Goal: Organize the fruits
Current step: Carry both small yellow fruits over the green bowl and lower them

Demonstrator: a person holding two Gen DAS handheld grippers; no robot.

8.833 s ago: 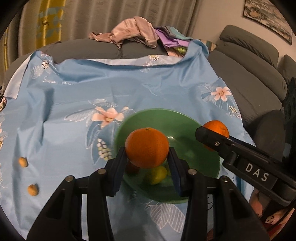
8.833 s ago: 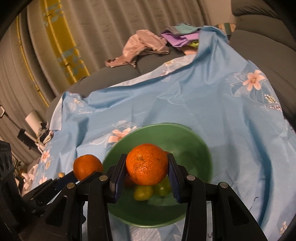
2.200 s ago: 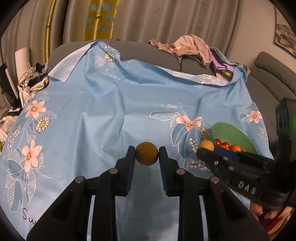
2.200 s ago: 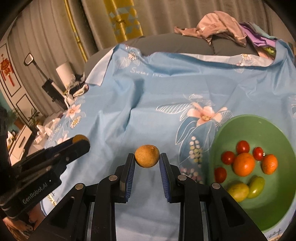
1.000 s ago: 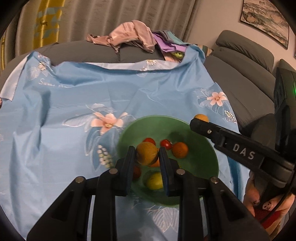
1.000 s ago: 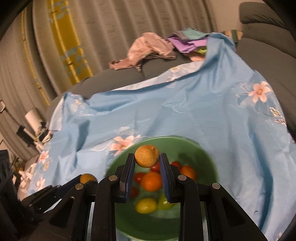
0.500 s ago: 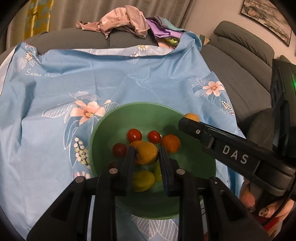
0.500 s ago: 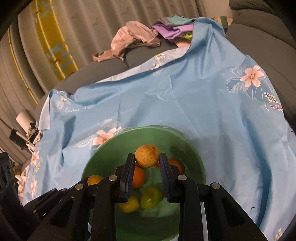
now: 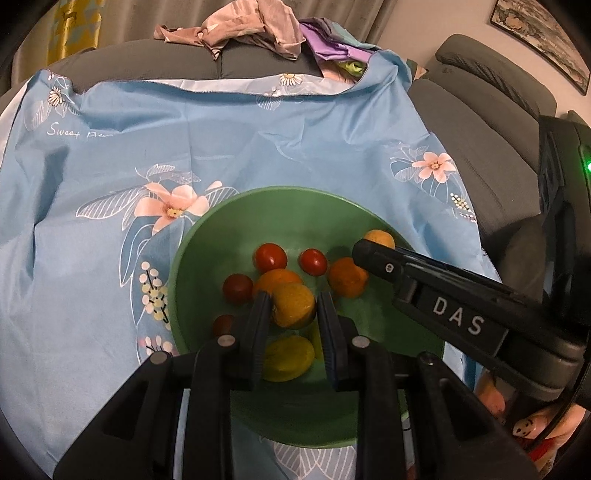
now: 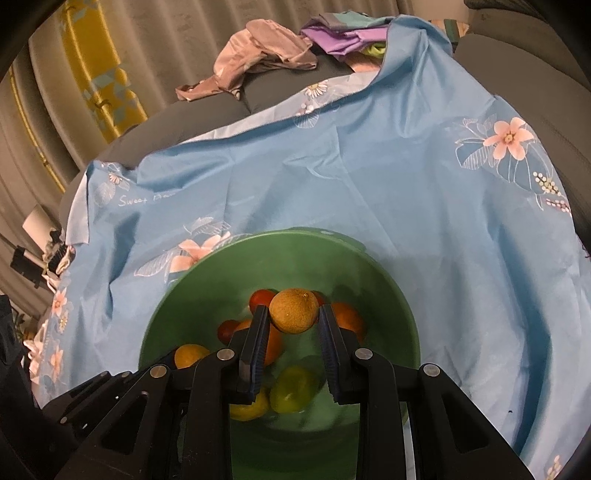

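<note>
Both claws (image 9: 293,312) (image 10: 291,317) lower over green bowl (image 9: 258,206), nearer its fruit

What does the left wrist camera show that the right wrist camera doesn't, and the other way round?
Only the left wrist view shows the right tool from the side, marked DAS, a framed picture on the wall, and a small dark fruit beside its own finger. Only the right wrist view shows the yellow curtain panel and the clutter at far left. Both show the green bowl of fruit on the blue floral cloth, the clothes pile, and each tool gripping a small tan fruit.

Living room: sofa (image 9: 480,122), curtains (image 10: 166,44).
</note>
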